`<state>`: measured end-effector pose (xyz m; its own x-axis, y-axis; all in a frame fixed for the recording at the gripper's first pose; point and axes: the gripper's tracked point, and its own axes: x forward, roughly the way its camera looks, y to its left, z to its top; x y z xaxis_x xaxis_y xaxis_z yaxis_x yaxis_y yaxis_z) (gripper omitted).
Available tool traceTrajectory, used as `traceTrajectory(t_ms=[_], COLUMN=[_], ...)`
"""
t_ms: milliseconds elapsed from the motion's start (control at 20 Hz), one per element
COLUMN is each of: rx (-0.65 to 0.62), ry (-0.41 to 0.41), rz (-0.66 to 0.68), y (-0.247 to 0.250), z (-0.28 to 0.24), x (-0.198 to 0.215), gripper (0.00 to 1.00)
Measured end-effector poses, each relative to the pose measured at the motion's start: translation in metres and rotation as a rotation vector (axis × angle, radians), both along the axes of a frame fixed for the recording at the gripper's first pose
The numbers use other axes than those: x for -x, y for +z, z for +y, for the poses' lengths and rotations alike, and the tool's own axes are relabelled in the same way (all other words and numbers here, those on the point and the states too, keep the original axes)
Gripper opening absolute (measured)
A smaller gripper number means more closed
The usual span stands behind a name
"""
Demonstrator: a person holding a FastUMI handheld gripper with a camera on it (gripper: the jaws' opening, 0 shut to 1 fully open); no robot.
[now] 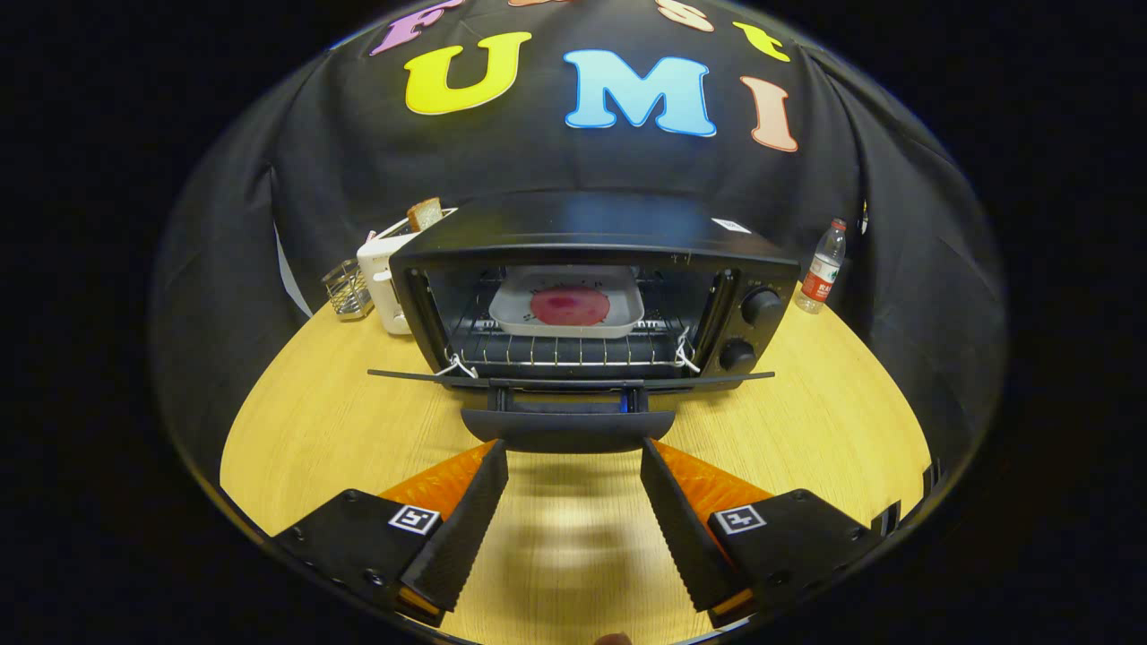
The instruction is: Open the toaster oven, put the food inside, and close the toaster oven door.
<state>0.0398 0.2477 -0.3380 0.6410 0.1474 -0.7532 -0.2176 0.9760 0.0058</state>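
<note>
The hand-held gripper (573, 457) is spread wide, holding nothing, its fingertips just below the handle (568, 428) of the lowered door (570, 380). At twelve o'clock, the black toaster oven (591, 296) stands open on the wooden tabletop (323, 421). A white tray (568, 306) of pink food (570, 306) rests on its rack. A bottle (823, 269) stands at two o'clock.

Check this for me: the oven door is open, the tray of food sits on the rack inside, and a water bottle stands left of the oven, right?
Not quite. In the gripper view the bottle stands right of the oven, not left. The door is open and the tray sits on the rack.
</note>
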Motion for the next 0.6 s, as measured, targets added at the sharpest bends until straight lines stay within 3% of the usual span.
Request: traceTrajectory(t_ms=[600], rx=[-0.041], ry=[0.0], rz=[-0.164], y=[0.059], z=[-0.007], x=[-0.019], gripper=[0.96])
